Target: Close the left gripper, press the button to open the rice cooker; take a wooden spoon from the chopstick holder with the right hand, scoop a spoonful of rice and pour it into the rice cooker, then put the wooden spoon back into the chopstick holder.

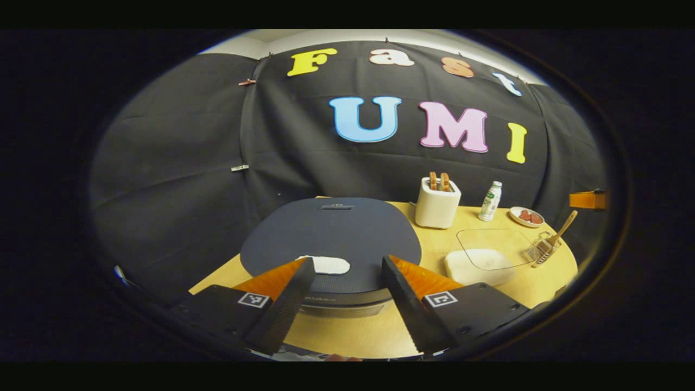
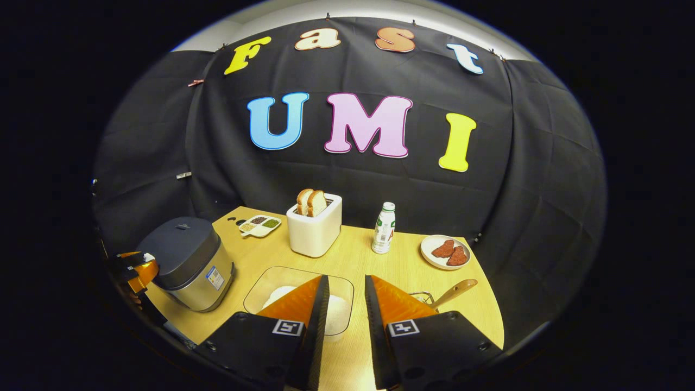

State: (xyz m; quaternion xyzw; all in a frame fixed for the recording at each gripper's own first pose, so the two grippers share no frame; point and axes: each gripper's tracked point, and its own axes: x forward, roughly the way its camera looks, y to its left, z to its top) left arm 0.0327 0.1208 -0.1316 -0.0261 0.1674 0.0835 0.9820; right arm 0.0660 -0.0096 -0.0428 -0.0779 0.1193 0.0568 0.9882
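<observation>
The rice cooker (image 1: 331, 231) stands shut just ahead of my left gripper (image 1: 348, 262), its dark lid facing me. The white button (image 1: 326, 265) sits on the lid's front edge between the spread fingers. That gripper is open and holds nothing. In the right gripper view the cooker (image 2: 187, 260) is at the far left, with the left gripper (image 2: 133, 269) at its front. My right gripper (image 2: 346, 279) is open and empty above a glass container of rice (image 2: 298, 298). The wooden spoon (image 2: 455, 292) leans in the wire chopstick holder (image 2: 421, 297) just right of my fingers.
On the wooden table (image 2: 380, 271) stand a white toaster (image 2: 314, 225) with two bread slices, a small bottle (image 2: 384, 228), a plate of meat (image 2: 445, 251) and a divided seasoning dish (image 2: 260, 224). The table's edge curves close behind the plate.
</observation>
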